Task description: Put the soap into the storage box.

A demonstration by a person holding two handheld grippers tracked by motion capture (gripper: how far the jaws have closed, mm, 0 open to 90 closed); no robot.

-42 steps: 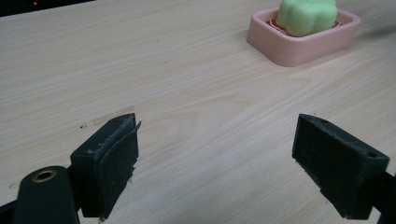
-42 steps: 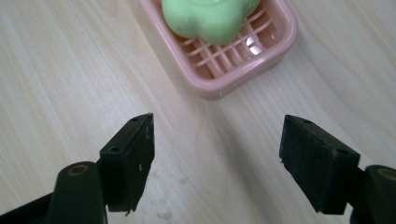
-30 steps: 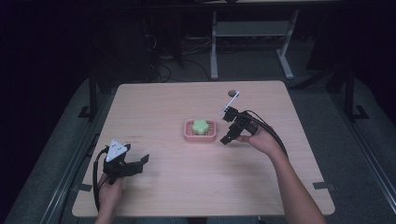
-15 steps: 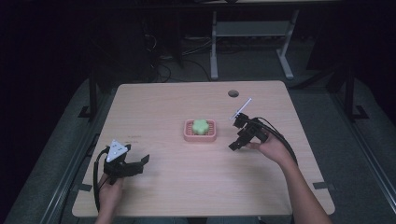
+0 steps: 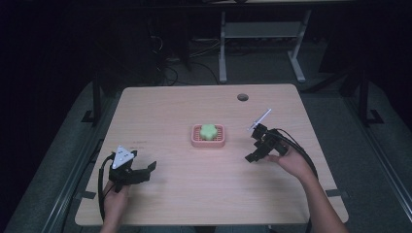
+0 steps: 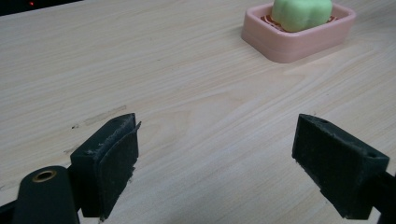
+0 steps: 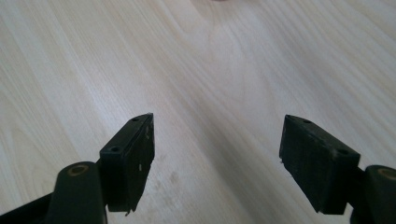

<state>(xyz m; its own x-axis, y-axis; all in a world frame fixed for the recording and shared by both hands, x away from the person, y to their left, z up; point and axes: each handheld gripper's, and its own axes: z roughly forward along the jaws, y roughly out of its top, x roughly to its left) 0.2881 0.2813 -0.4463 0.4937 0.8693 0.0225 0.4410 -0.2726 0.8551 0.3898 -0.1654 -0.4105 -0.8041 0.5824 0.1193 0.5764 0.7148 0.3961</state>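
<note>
A pink soap dish (image 5: 197,141) sits near the middle of the wooden table (image 5: 175,107), with a green clover-shaped soap (image 5: 209,130) lying in it. The left gripper view has the same dish (image 6: 280,46) and soap (image 6: 301,14) at its upper right. My left gripper (image 5: 148,170) rests at the table's front left, open, with bare wood between its jaws (image 6: 215,163). To the right of the dish, my right gripper (image 5: 251,156) hangs just over the table, open and holding nothing (image 7: 217,158).
A round cable hole (image 5: 242,97) lies near the table's far right edge. Beyond the table, in the dark, stand a white metal frame (image 5: 262,34) and cables on the floor. Black straps hang at the table's left side (image 5: 94,102).
My right gripper has drawn back from the soap dish, moving right and toward the person. The soap stays in the dish. My left gripper has not moved.
</note>
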